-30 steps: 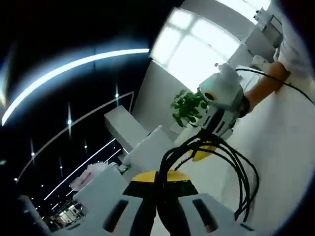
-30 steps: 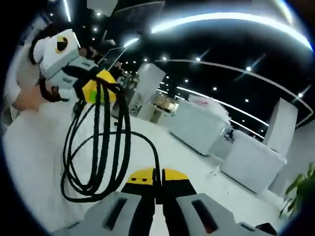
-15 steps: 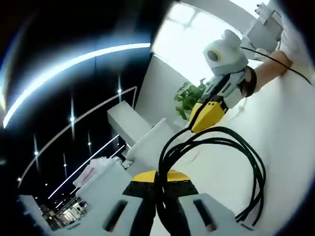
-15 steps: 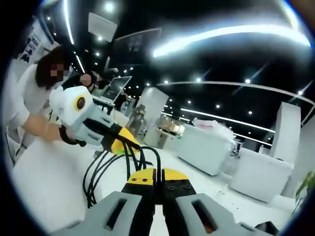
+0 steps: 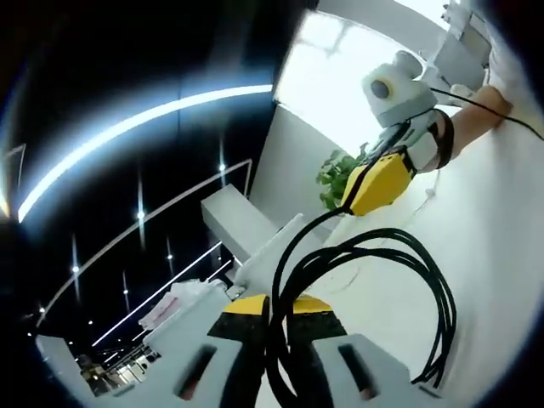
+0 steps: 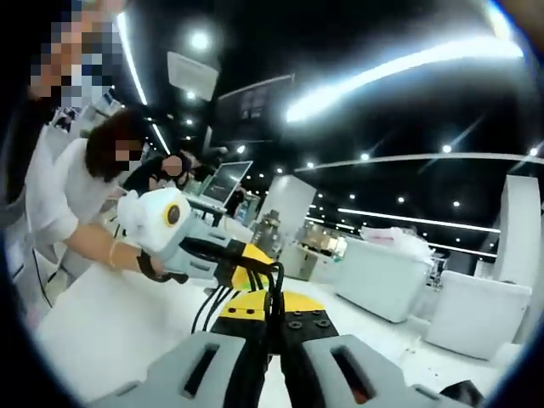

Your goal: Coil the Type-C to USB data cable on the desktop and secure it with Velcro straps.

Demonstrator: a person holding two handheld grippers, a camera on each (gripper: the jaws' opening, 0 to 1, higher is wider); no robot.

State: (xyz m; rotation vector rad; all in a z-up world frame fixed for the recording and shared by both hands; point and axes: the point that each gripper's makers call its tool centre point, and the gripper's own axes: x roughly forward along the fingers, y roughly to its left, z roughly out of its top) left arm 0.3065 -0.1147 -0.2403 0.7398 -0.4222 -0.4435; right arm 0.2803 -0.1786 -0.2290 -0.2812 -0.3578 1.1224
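**Both grippers clamp the coiled cable above the desk**

In the left gripper view, the left gripper [image 5: 276, 319] has its jaws pinched on the black cable [image 5: 429, 297], whose loops bulge toward 3 o'clock over the white desktop [image 5: 501, 246]. The right gripper [image 5: 374, 183] enters from 1 o'clock, its yellow tip on a strand, held by a forearm slanting in from the upper right. In the right gripper view, the right gripper [image 6: 274, 319] is closed on a cable strand [image 6: 274, 285]; the left gripper [image 6: 246, 265] reaches in from 9 o'clock, gripped by a person's hand [image 6: 153, 263].
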